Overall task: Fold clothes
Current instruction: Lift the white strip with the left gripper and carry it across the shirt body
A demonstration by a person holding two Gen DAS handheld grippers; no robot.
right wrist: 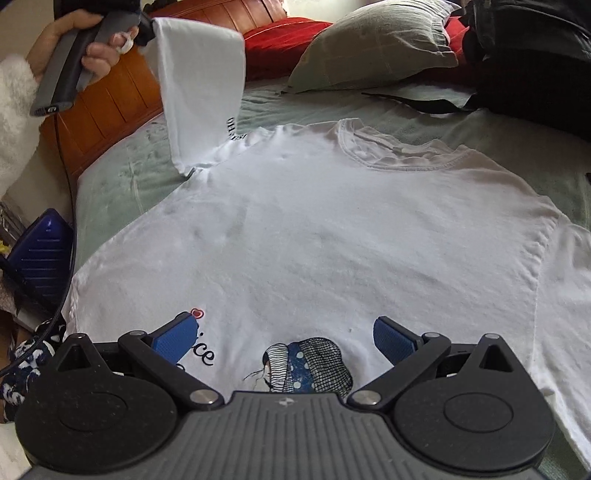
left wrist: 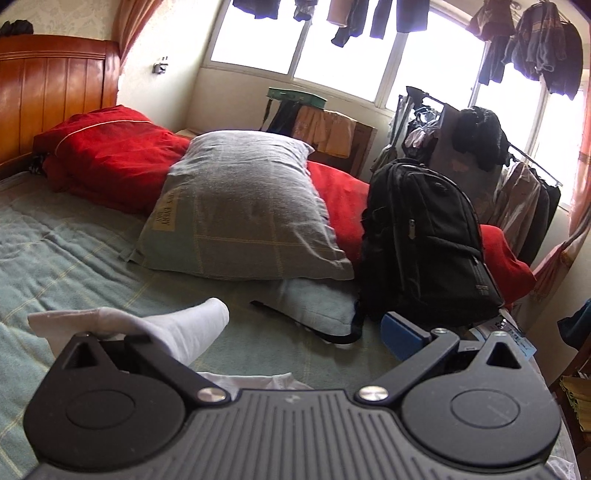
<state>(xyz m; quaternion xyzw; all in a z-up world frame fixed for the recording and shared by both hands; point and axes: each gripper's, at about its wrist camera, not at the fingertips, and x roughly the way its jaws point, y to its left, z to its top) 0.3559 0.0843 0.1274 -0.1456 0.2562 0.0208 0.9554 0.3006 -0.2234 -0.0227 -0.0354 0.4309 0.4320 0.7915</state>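
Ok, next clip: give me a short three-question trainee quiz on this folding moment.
1. True or false: the right gripper hangs open over the printed front of the white T-shirt.
2. Which part of the shirt is lifted off the bed? A) the collar B) a sleeve C) the bottom hem
3. Fill in: the black backpack stands on the bed beside the grey ____.

Key: 1 true. 2 B; the right wrist view shows the left gripper holding it up, though the left wrist view shows its fingers spread wide with the cloth at just one finger. 3 pillow.
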